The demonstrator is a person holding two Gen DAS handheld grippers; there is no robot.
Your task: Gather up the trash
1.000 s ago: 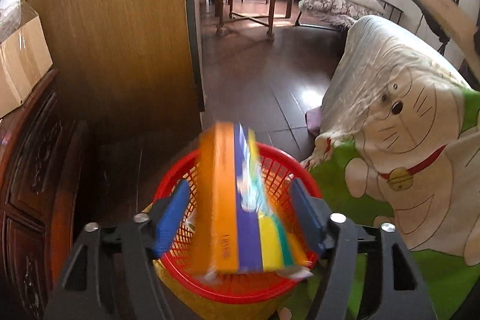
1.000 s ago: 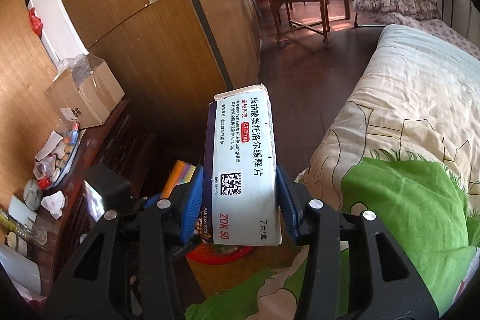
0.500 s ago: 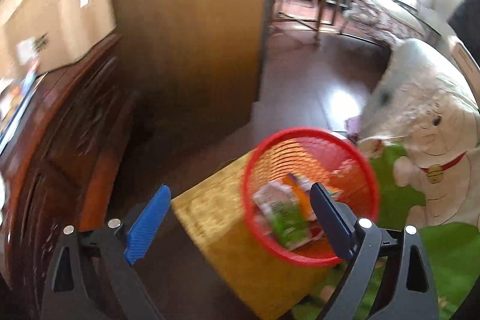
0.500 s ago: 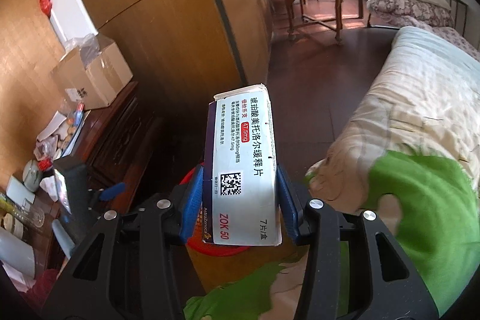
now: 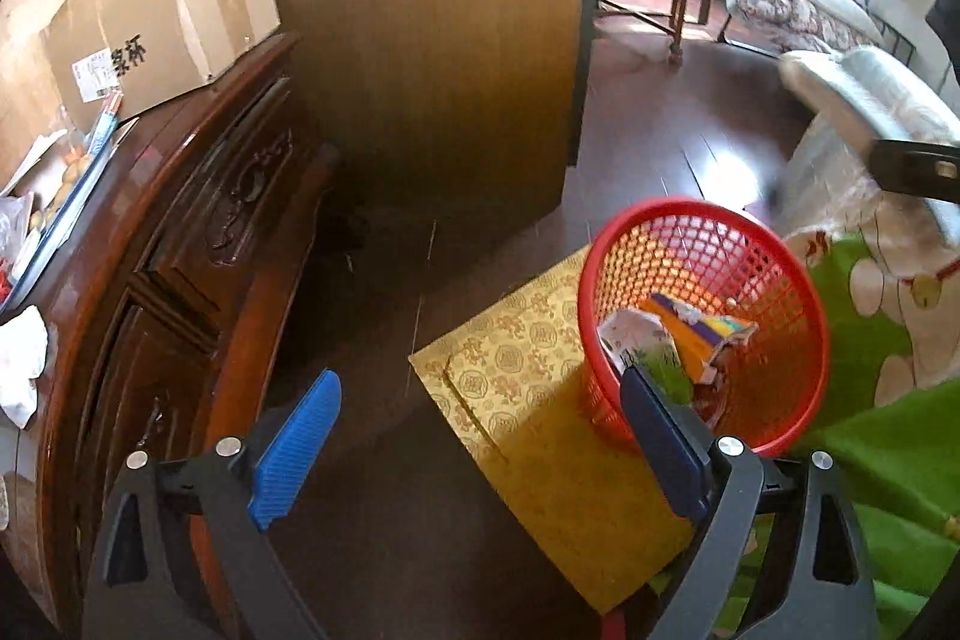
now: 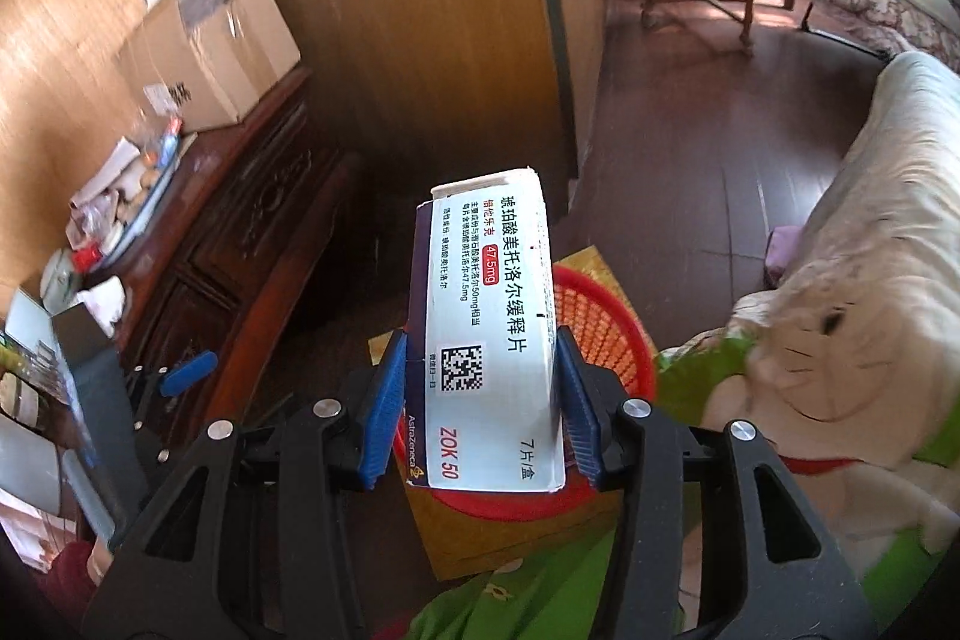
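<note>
The red basket (image 5: 708,244) stands open-topped on a yellow box (image 5: 516,370), hemmed by the bed (image 5: 888,340) on its right. Dark floor (image 5: 384,292) lies free between box and carved cabinet (image 5: 198,244). A wooden partition (image 5: 432,40) closes off the back; an aisle runs past it.

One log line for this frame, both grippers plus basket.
left gripper: jaws open, empty, just widened | right gripper: shut on medicine box, above red basket | basket: holds wrappers
</note>
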